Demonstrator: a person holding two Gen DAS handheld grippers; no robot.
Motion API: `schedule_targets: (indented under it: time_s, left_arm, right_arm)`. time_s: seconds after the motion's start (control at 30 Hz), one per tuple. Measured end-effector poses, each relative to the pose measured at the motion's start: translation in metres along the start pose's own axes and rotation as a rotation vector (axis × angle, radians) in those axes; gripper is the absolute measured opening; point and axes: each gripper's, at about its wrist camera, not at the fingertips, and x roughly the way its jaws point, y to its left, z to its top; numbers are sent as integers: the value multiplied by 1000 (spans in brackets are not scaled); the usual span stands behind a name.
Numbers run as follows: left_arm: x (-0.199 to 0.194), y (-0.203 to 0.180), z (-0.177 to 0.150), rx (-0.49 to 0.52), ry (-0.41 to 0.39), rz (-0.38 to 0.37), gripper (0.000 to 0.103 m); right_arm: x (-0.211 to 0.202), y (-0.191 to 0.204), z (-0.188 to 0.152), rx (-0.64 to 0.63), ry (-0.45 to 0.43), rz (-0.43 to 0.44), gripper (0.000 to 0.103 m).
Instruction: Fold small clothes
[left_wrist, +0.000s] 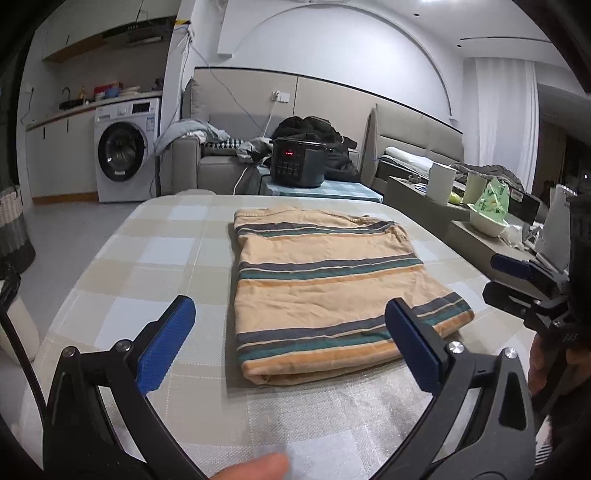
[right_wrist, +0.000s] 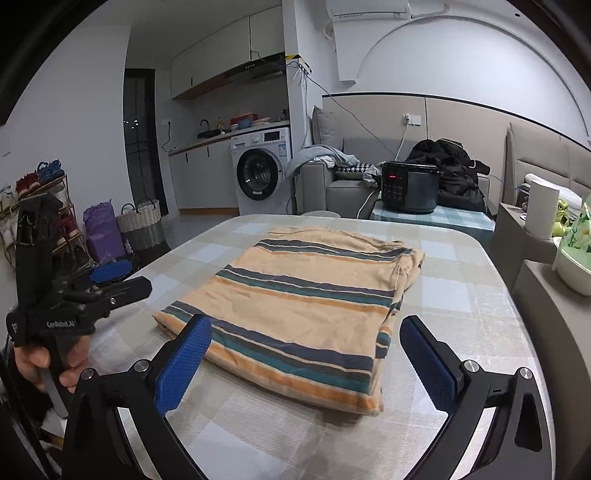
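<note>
Left gripper (left_wrist: 291, 343) — blue pads spread wide, nothing between them, poised above the near edge of the table (left_wrist: 122, 258). Right gripper (right_wrist: 304, 354) — pads likewise wide apart and empty, held off the cloth. The shirt (left_wrist: 325, 291), orange with grey and teal stripes, lies folded into a flat rectangle at the table's middle, just beyond both pairs of pads and touched by neither.

Left view only: the right gripper seen from the side at the right edge, a fingertip (left_wrist: 258, 469) at the bottom, and a white bowl (left_wrist: 485, 223) on a side unit.

Right view only: the left gripper seen from the side, gripped by a hand (right_wrist: 40, 365); a shoe rack (right_wrist: 40, 206) and a woven basket (right_wrist: 142, 225) on the floor.

Both views: a black cooker (left_wrist: 297, 162) on a small table behind, a sofa (left_wrist: 218, 162), and a washer (left_wrist: 123, 151) under the counter.
</note>
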Motion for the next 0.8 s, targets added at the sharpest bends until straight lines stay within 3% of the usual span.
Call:
schedule_targets:
  time_s: [0.33,0.57,0.8]
  left_arm:
    - [4,-4,-2,36,2,35,102]
    - [7,0,-2,21,11,22,102]
    - [8,2,-3,14,4,11,102]
  right_arm:
    - [-5,4,-5,-28,-58,-30,103]
    - [-14,-3,-7,5,-112,-15,103]
    - [-16,9,-8,-57,-121,-17,103]
